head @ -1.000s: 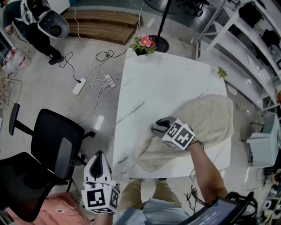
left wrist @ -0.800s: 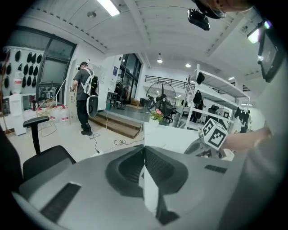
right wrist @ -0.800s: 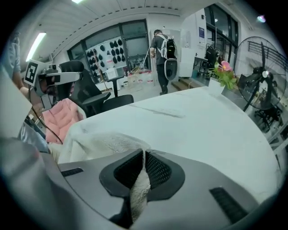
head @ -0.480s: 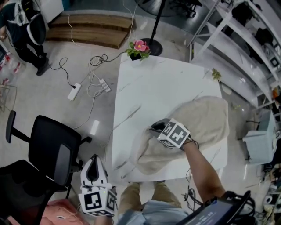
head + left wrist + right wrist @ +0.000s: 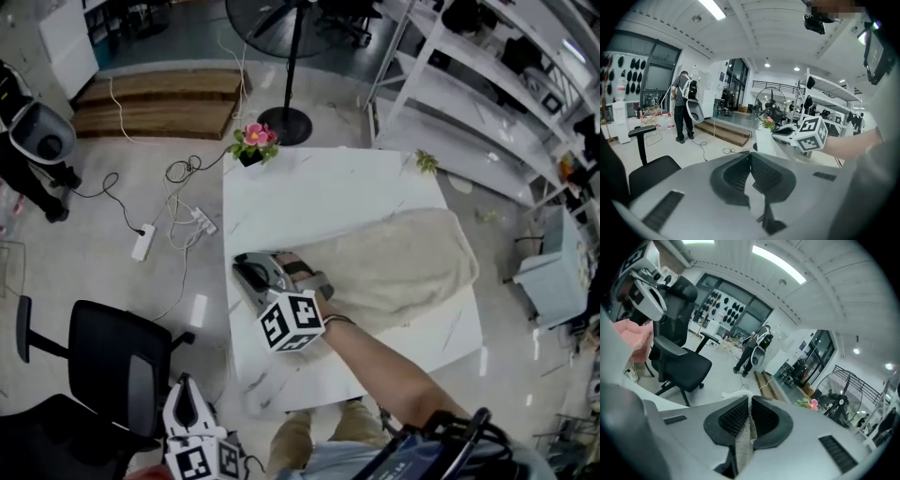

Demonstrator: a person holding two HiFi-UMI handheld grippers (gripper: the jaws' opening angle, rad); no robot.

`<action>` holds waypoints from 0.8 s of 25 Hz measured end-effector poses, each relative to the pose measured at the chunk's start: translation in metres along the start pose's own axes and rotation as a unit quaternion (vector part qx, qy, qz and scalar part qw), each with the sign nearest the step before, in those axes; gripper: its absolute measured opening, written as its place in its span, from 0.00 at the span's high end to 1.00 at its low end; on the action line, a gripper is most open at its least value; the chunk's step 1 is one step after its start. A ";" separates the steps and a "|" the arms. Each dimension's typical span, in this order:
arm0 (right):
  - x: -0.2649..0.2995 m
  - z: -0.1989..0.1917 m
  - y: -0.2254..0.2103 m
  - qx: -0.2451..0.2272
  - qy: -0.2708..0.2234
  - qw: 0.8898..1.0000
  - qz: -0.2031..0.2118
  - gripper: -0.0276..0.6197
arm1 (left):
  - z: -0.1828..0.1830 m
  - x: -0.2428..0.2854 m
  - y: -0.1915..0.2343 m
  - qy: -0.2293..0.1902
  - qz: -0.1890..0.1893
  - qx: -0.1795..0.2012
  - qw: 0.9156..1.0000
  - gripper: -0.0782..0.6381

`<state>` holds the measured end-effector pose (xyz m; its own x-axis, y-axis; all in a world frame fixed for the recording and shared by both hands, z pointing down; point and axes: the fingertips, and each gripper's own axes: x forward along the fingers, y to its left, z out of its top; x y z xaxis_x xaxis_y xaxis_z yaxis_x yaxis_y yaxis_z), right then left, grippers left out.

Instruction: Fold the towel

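Note:
A beige towel (image 5: pixel 398 265) lies spread over the right half of the white marble table (image 5: pixel 309 192). My right gripper (image 5: pixel 255 273) hovers near the table's left edge, its jaws closing on the towel's left edge, which stretches up toward it. In the right gripper view a strip of towel (image 5: pixel 745 439) is pinched between the pads of the right gripper (image 5: pixel 750 409). My left gripper (image 5: pixel 186 398) hangs off the table at the lower left, shut and empty. In the left gripper view its jaws (image 5: pixel 750 165) meet, and the right gripper's marker cube (image 5: pixel 811 134) shows ahead.
A potted pink flower (image 5: pixel 253 142) stands at the table's far left corner. A black office chair (image 5: pixel 117 361) is left of the table, beside the left gripper. A fan stand (image 5: pixel 286 120), a power strip (image 5: pixel 143 242) with cables, and white shelves (image 5: pixel 469 84) surround the table.
The right gripper has shut on the towel's edge and carried it up and left toward the table's left side, stretching the towel out. The left gripper stayed low beside the chair.

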<state>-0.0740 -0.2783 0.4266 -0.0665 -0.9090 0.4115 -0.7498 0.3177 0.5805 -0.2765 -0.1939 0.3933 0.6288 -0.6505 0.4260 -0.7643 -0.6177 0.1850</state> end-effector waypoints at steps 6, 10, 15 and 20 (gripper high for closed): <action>0.024 -0.008 0.019 0.203 -0.002 0.973 0.111 0.64 | -0.006 0.002 0.007 -0.004 0.005 -0.002 1.000 0.88; -0.021 0.012 -0.010 0.282 -0.058 0.950 0.123 0.64 | -0.017 0.012 -0.013 0.005 -0.022 -0.004 1.000 0.88; -0.091 -0.011 0.010 0.309 -0.018 0.941 0.136 0.84 | -0.023 0.022 -0.045 0.000 -0.061 0.001 0.998 0.88; -0.121 -0.059 0.140 0.299 0.078 0.925 0.222 0.93 | -0.018 0.017 -0.056 0.009 -0.062 0.007 0.998 0.88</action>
<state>-0.1322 -0.1077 0.4998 -0.3938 -0.6598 0.6400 -0.9047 0.4015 -0.1428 -0.2252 -0.1624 0.4065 0.7163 -0.5601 0.4163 -0.6781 -0.6995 0.2257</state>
